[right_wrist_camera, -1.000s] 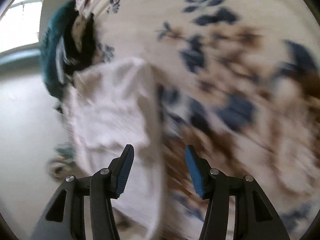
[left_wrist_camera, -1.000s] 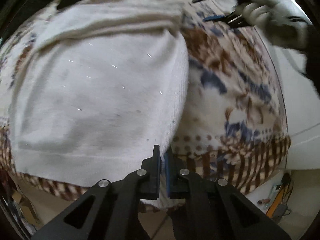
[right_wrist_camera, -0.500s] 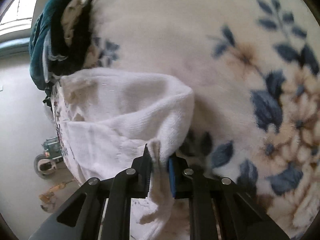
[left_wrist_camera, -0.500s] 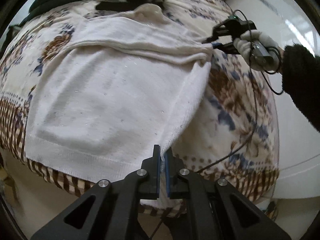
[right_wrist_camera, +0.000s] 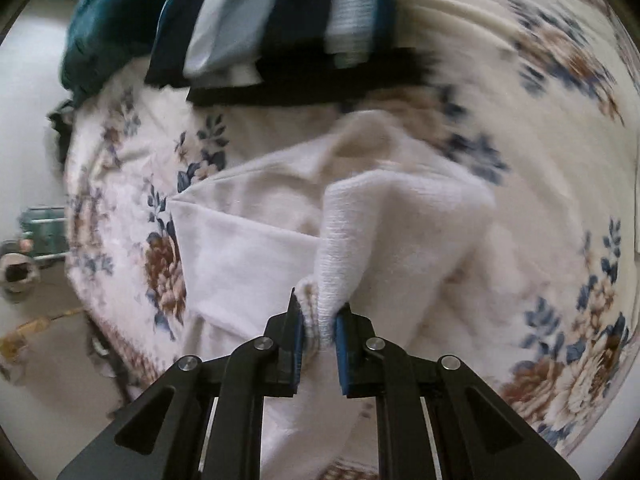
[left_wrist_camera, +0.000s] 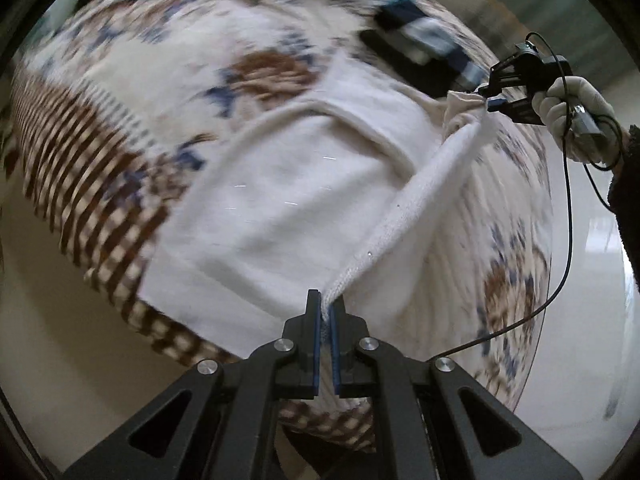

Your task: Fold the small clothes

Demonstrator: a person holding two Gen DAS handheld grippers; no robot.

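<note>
A white knit garment (left_wrist_camera: 288,184) lies on a floral blanket (left_wrist_camera: 168,64). My left gripper (left_wrist_camera: 327,312) is shut on the garment's near corner. Its right side edge (left_wrist_camera: 420,200) is lifted and stretched taut up to my right gripper (left_wrist_camera: 486,100), which is shut on the far corner. In the right wrist view the right gripper (right_wrist_camera: 320,320) is shut on a bunched fold of the same garment (right_wrist_camera: 248,256), raised above the rest of it.
A stack of folded dark blue and striped clothes (right_wrist_camera: 288,20) and a teal garment (right_wrist_camera: 108,28) lie at the far end of the blanket (right_wrist_camera: 560,200). The blanket's striped border (left_wrist_camera: 92,184) hangs over the edge. A black cable (left_wrist_camera: 560,264) trails from the right gripper.
The right gripper closed on the garment's far corner a second ago. Both grippers have since lifted the right side edge and carried it leftward over the garment.
</note>
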